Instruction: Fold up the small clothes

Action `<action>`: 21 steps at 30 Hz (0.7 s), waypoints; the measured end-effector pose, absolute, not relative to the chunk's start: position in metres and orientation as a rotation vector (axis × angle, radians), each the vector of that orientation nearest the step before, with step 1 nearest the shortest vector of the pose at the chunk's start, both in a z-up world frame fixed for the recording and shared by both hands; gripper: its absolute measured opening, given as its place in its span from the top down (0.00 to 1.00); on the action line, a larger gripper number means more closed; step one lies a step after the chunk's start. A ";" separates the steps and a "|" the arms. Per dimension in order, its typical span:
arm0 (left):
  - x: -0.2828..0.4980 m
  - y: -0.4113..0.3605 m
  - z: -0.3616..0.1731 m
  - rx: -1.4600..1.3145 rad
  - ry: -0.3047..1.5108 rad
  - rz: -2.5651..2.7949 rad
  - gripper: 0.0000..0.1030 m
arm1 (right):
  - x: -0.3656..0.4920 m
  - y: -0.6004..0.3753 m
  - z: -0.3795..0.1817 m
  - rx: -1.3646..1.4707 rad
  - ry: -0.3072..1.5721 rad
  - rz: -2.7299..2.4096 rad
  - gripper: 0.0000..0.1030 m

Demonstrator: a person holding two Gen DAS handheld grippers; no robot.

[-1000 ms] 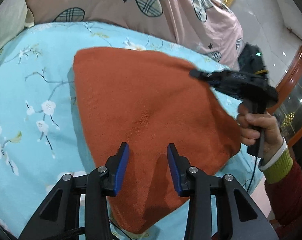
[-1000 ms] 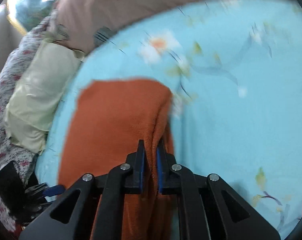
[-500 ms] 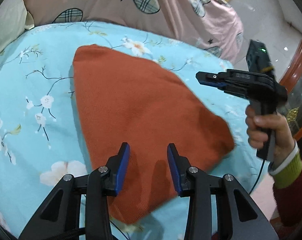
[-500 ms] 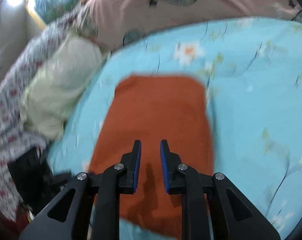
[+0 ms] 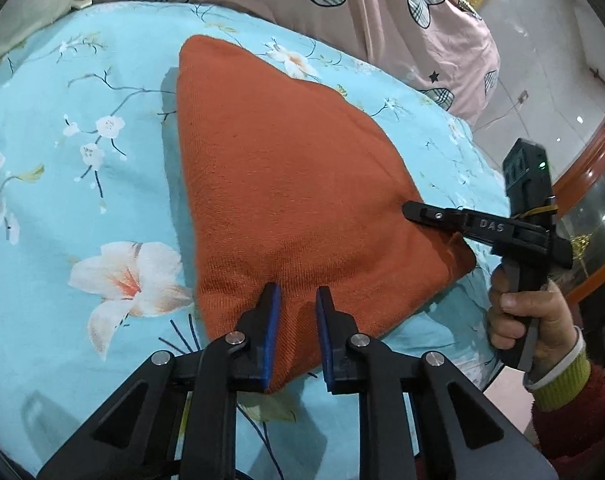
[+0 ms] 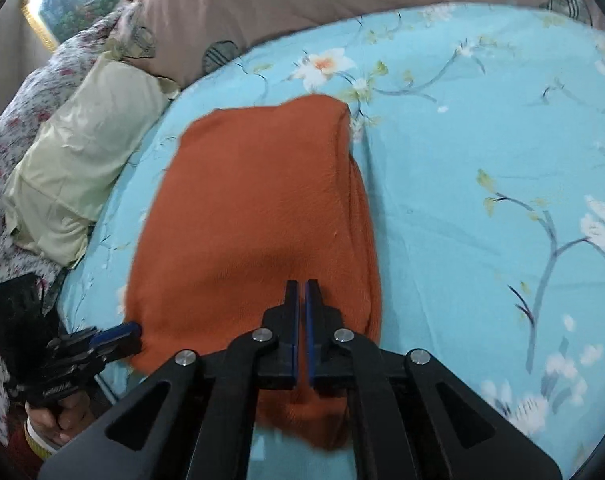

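Now left wrist view: orange cloth (image 5: 286,200) lies folded flat on blue floral bedsheet (image 5: 82,184), near corner between left gripper (image 5: 296,300) blue pads. Jaws closing, fold of cloth bunched between them. Right gripper (image 5: 412,209) reaches in from right, tip at cloth's right edge, held by hand (image 5: 530,320) with green cuff. Pink quilt (image 5: 382,12) behind.

Right wrist view: right gripper (image 6: 301,290) jaws pinched together, only thin slit left, hovering over cloth's near end; whether fabric caught, cannot tell. Left gripper (image 6: 118,334) at cloth's left corner. Cream pillow (image 6: 78,160) at left.
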State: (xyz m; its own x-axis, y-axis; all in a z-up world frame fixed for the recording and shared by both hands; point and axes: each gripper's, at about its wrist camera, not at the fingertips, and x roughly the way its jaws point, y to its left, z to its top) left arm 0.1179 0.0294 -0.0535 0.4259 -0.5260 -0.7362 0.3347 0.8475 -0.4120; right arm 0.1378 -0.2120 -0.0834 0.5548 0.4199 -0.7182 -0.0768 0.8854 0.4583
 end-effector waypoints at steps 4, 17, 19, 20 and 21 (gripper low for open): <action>0.110 0.028 -0.047 -0.196 0.978 -0.532 0.76 | 0.114 -0.211 -0.094 0.335 0.984 0.280 0.97; 0.101 0.024 -0.056 -0.132 0.989 -0.477 0.76 | 0.104 -0.222 -0.104 0.417 0.997 0.263 1.00; 0.098 0.026 -0.055 -0.146 0.996 -0.470 0.75 | 0.099 -0.224 -0.100 0.421 1.004 0.265 0.98; 0.099 0.027 -0.054 -0.153 1.001 -0.466 0.75 | 0.097 -0.225 -0.099 0.423 1.004 0.264 0.97; 0.098 0.028 -0.053 -0.157 1.009 -0.460 0.75 | 0.095 -0.225 -0.095 0.425 1.000 0.260 0.97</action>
State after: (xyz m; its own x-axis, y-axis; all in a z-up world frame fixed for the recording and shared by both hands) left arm 0.0979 0.0278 -0.0525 0.4466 -0.4407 -0.7787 0.2979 0.8939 -0.3350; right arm 0.0952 -0.2249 -0.0953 0.5197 0.4002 -0.7548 -0.0174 0.8883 0.4590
